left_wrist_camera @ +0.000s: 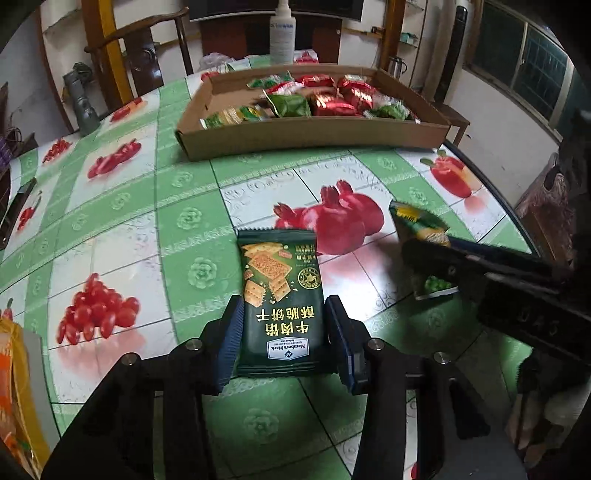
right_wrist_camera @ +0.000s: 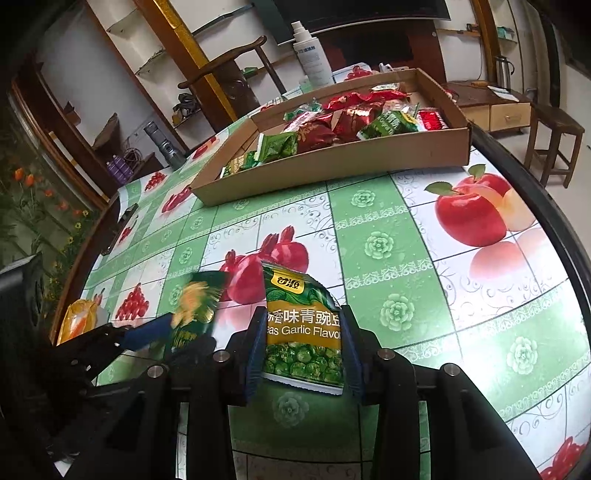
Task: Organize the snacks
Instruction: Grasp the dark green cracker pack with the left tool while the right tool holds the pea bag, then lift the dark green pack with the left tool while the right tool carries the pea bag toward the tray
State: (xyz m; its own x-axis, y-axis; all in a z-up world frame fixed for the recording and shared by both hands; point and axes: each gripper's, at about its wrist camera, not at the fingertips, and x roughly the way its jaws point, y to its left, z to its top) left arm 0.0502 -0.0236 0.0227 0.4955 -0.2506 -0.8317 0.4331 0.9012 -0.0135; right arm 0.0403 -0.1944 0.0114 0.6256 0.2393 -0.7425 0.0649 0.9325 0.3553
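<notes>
A dark green cracker packet point(left_wrist_camera: 281, 295) stands between the blue pads of my left gripper point(left_wrist_camera: 284, 314), which is shut on it above the tablecloth. In the right wrist view my right gripper point(right_wrist_camera: 303, 332) is shut on a green pea packet point(right_wrist_camera: 303, 332) labelled garlic flavour. That pea packet point(left_wrist_camera: 421, 229) and the black right gripper show at the right of the left wrist view. The cracker packet point(right_wrist_camera: 195, 310) appears blurred at the left of the right wrist view. A shallow cardboard tray point(left_wrist_camera: 314, 138) at the far side holds several red and green snack packets point(left_wrist_camera: 332, 99).
The round table point(right_wrist_camera: 424, 295) has a green and white fruit-print cloth and a dark rim at the right. A white spray bottle point(left_wrist_camera: 282, 33) and a wooden chair point(left_wrist_camera: 144, 48) stand behind the cardboard tray point(right_wrist_camera: 332, 166). An orange and yellow bag point(left_wrist_camera: 14, 369) lies at the left edge.
</notes>
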